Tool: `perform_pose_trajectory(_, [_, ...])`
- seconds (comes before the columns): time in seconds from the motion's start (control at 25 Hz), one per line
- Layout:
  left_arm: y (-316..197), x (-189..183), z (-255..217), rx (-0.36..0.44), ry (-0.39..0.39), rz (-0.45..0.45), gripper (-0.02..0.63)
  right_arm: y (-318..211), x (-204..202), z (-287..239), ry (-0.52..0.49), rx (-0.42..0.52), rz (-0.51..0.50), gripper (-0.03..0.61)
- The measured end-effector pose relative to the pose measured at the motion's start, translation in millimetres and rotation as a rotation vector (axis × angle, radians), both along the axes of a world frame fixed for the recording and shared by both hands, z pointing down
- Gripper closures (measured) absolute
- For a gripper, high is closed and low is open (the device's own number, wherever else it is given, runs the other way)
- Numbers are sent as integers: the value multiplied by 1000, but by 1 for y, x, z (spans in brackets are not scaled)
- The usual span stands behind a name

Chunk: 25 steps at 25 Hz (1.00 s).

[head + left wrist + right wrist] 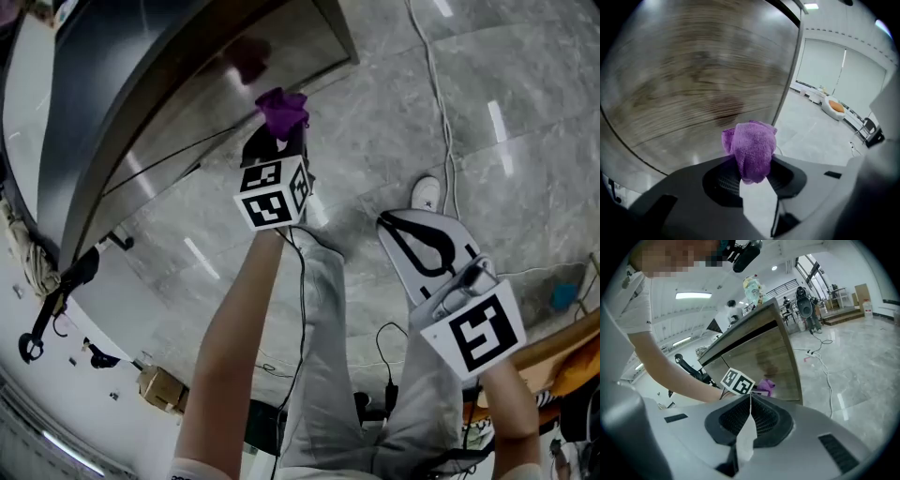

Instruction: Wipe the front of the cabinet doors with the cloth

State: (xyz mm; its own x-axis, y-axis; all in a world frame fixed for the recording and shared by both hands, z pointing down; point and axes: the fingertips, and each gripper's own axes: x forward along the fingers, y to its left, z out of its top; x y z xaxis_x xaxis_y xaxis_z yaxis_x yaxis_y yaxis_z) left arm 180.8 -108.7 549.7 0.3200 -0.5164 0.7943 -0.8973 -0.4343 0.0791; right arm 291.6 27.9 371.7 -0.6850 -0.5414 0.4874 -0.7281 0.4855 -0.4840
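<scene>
1. Right gripper (388, 221), at 4 o'clock in the head view: jaws pressed together, nothing held, positioned well apart from the work.
2. Left gripper (277, 133), near centre: jaws clamped on a bunched purple cloth (752, 147), which is presented to the cabinet door (689, 79) toward 11 o'clock. Contact with the door cannot be confirmed.
3. Floor (394, 122), with a cable (437, 86) at 1 o'clock.

Progress: the cloth is gripped and brought to the door. No wiped area can be distinguished, so most of the door fronts are judged outstanding.
</scene>
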Motion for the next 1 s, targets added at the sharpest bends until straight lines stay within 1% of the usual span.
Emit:
perform_pose_trajectory(0.12, [-11, 60, 10, -6, 23, 53, 476, 10, 38, 14, 21, -37, 11, 549])
perform_pose_trajectory(0.24, [-28, 102, 20, -8, 21, 109, 476, 14, 76, 30, 32, -82, 69, 549])
perform_pose_trajectory(0.32, [-41, 117, 28, -4, 6, 113, 476, 14, 101, 41, 46, -97, 106, 549])
perform_pose_trajectory(0.44, [-51, 120, 39, -11, -12, 93, 476, 11, 128, 53, 62, -96, 153, 549])
perform_pose_trajectory(0.6, [-52, 100, 46, -26, -36, 110, 476, 5, 135, 60, 72, -82, 201, 549])
perform_pose_trajectory(0.68, [-49, 77, 51, -54, -35, 78, 476, 2, 129, 60, 72, -69, 215, 549])
perform_pose_trajectory(0.76, [-46, 49, 58, -74, -50, 63, 476, 0, 116, 61, 67, -62, 221, 549])
perform_pose_trajectory(0.84, [-42, 22, 65, -83, -83, 78, 476, 0, 99, 62, 56, -58, 223, 549])
perform_pose_trajectory(1.0, [-35, -33, 74, -102, -135, 80, 476, 8, 53, 68, 31, -57, 209, 549])
